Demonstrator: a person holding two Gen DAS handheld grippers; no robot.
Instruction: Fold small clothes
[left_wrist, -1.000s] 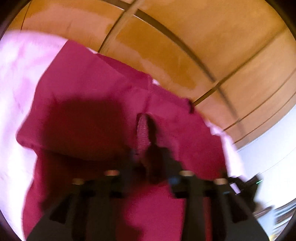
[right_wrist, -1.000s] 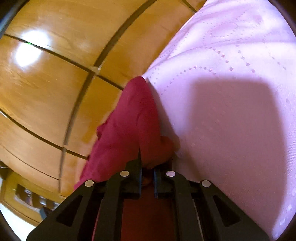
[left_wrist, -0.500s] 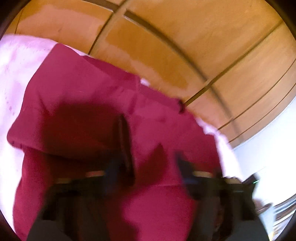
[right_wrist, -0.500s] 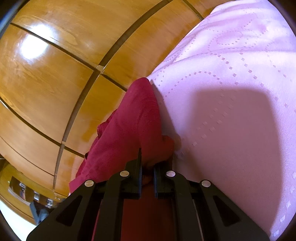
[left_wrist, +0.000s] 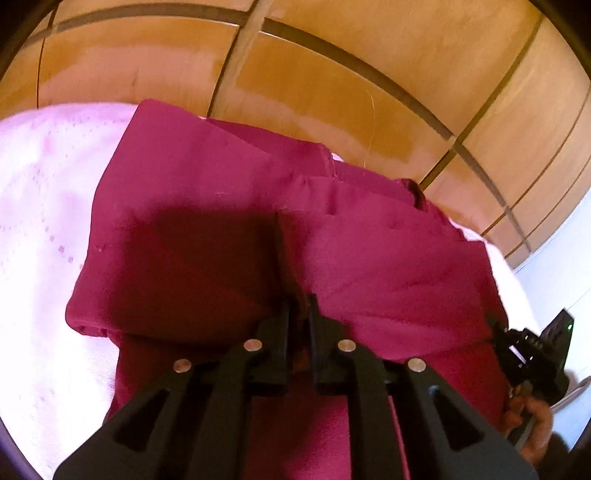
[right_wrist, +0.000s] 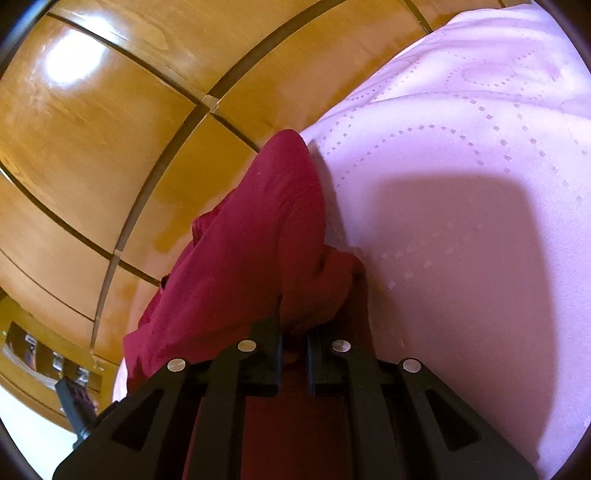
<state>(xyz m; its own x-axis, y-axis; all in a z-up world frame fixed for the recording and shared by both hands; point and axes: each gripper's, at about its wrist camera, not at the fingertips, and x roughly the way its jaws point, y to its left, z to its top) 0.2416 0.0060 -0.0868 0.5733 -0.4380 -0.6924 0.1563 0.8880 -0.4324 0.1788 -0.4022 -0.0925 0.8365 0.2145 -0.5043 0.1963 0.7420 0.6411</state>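
Note:
A dark red garment (left_wrist: 207, 206) lies partly folded on a pink quilted bedspread (left_wrist: 40, 206). My left gripper (left_wrist: 299, 302) is shut on a raised ridge of the red cloth near the garment's middle. In the right wrist view the same garment (right_wrist: 258, 229) runs along the bed's edge. My right gripper (right_wrist: 293, 321) has a bunched corner of it between its fingertips. Its jaws are opening slightly, but the cloth still sits pinched there. The right gripper (left_wrist: 532, 350) also shows at the far right of the left wrist view, with a hand (left_wrist: 532, 417) holding it.
Wooden panels (left_wrist: 332, 74) with dark seams stand right behind the bed edge, also seen as glossy wood panels (right_wrist: 92, 147). The pink bedspread (right_wrist: 461, 177) spreads wide to the right of the garment. A white wall (left_wrist: 554, 280) shows at the far right.
My left jaws, wide apart around a raised ridge of cloth a second ago, have closed onto it. The right gripper has barely shifted and still has its corner of cloth.

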